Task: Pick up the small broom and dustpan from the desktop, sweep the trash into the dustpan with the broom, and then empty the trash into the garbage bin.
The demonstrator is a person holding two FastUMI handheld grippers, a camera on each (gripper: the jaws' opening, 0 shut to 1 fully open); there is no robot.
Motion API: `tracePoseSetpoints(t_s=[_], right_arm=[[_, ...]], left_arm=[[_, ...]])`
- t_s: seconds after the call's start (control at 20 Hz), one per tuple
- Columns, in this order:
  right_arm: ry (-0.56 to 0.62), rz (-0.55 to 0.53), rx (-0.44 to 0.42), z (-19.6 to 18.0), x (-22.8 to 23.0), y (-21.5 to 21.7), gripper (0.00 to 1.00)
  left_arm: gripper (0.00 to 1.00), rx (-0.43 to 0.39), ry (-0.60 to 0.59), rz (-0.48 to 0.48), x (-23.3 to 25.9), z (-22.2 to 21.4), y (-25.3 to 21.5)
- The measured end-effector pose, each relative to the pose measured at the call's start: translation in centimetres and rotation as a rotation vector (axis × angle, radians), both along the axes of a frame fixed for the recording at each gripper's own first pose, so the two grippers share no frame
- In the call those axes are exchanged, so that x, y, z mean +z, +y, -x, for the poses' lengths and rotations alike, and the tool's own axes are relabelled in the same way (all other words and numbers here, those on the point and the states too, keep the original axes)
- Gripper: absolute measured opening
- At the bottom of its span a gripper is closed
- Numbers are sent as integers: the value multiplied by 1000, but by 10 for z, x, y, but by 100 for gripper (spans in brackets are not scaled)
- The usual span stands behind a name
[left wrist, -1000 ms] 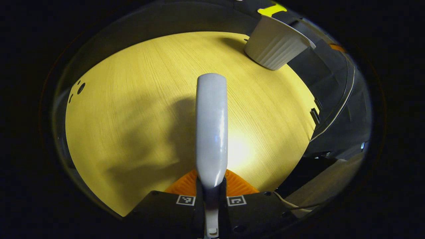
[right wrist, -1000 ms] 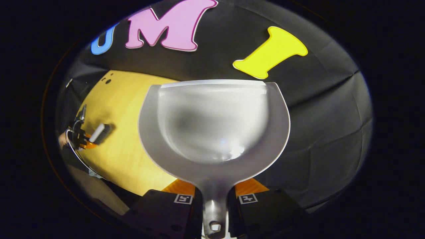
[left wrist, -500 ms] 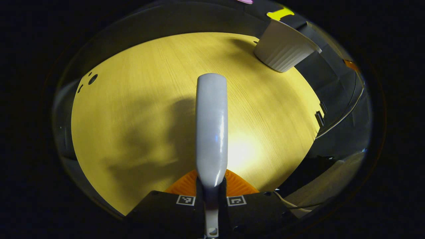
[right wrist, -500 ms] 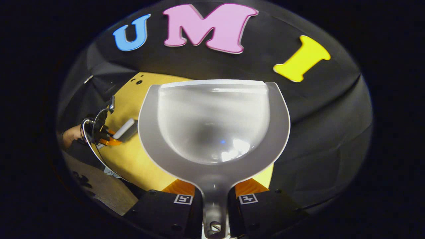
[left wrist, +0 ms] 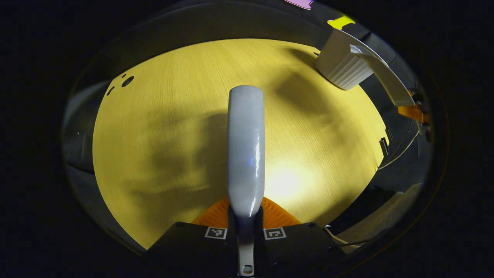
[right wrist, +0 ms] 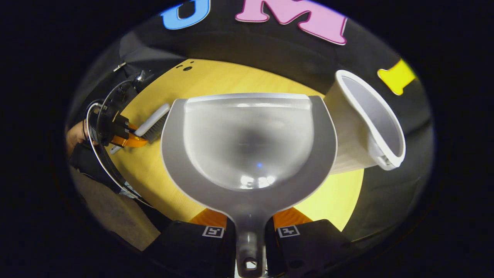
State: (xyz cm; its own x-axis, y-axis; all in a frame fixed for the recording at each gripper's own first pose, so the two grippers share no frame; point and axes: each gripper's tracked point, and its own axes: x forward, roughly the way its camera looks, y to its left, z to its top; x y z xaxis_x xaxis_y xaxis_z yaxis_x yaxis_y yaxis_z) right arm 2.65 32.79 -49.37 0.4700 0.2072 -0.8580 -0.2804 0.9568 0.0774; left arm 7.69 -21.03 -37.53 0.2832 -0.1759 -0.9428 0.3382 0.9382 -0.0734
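Dustpan (right wrist: 249, 146) in right gripper (right wrist: 250, 227) (bin (right wrist: 362, 127) beside)

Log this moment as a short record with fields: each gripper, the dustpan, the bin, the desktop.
left gripper: shut on the broom handle, held over the desktop
right gripper: shut on the dustpan handle
dustpan: no trash visible in its scoop
bin: white, ribbed, at the desktop's far edge, beside the dustpan
desktop: yellow wood, no trash visible

Light wood-grain desktop (left wrist: 162, 127), brightly lit with a glare patch and soft shadows. Black cloth wall (right wrist: 247, 50) behind. Brownish floor (right wrist: 112, 216) below the desk edge.
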Motion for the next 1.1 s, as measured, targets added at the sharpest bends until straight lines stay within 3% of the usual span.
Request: tracePoseSetpoints(t_s=[0.25,0.45,1.05,1.1], right_arm=[[73,7,30,-2,-53,30,35],[116,9,12,-4,-85,33,35],[203,12,33,0,-115,45,35],[212,4,32,2,-116,46,35]], left_arm=[[24,10,4,-34,-5,0,-1],[20,14,16,-65,-11,1,-4],[20,36,45,-112,-25,7,-2],[17,30,49,-114,-25,7,-1]])
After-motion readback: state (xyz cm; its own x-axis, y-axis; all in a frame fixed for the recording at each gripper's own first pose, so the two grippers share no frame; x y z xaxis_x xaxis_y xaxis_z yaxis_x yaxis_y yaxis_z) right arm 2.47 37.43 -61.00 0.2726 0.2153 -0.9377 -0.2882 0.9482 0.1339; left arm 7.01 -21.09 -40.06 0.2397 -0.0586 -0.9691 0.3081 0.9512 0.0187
